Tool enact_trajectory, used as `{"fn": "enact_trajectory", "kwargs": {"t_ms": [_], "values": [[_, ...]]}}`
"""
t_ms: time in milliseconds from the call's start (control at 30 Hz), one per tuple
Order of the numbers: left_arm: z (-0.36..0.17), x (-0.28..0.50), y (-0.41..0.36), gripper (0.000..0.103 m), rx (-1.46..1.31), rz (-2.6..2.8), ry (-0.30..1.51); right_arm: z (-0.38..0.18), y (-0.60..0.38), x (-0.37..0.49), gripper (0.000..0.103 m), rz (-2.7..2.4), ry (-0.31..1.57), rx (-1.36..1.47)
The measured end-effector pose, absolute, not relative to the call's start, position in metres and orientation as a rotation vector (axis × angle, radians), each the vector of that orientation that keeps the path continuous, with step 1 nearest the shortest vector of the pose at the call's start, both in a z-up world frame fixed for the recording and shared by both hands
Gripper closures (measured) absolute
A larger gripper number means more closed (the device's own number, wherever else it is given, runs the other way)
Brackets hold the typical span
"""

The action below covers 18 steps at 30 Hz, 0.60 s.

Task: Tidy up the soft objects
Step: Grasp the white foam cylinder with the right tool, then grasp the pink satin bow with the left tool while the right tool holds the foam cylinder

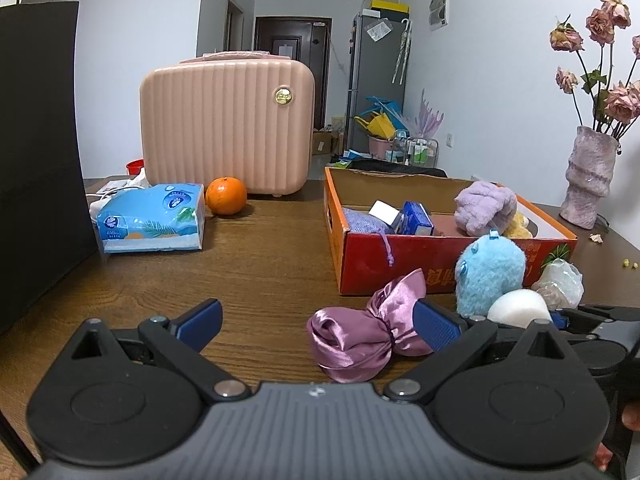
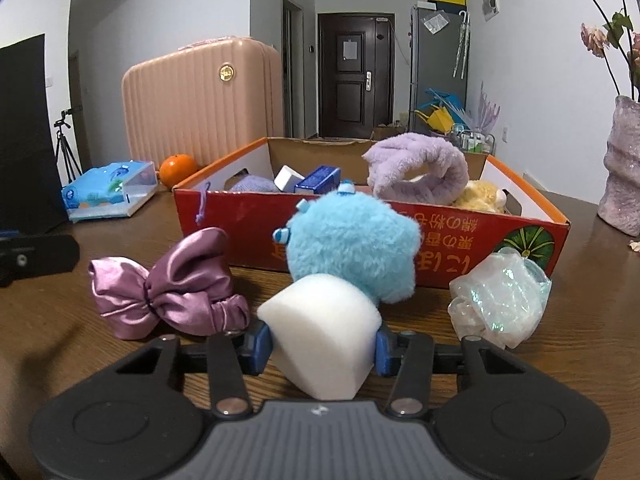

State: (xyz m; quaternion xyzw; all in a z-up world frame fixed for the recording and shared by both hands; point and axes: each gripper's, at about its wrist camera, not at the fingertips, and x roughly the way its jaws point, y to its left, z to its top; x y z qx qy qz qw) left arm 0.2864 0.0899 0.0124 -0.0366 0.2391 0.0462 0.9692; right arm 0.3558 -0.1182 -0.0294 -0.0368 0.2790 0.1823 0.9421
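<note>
You're facing white walls (image 2: 180, 20) and a dark door (image 2: 354, 76) at frame centre, with a grey fridge (image 2: 438, 56) right of it, beyond the wooden table (image 1: 260, 264).

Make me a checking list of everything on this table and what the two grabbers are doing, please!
Surface: brown wooden table, a few crumbs near the vase.
Job's things: white sponge in the right gripper; purple satin bow, blue plush toy and iridescent mesh pouf in front of the red cardboard box, which holds a lilac fuzzy headband.
Clutter: tissue pack, orange, pink suitcase, vase of dried roses.
Grippers: left gripper jaws wide apart beside the bow; right jaws closed on the sponge.
Cables: white cord behind the tissues.
Surroundings: dark door, grey fridge, tripod.
</note>
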Motion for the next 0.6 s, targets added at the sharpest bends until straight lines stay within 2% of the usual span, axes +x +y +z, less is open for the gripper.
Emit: {"fn": "enact_trajectory", "kwargs": {"t_ms": [600], "values": [[0.008,0.299,0.091,0.0,-0.105,0.086,0.526,-0.011,-0.147,0.341,0.061,0.355,0.453,-0.024]]}}
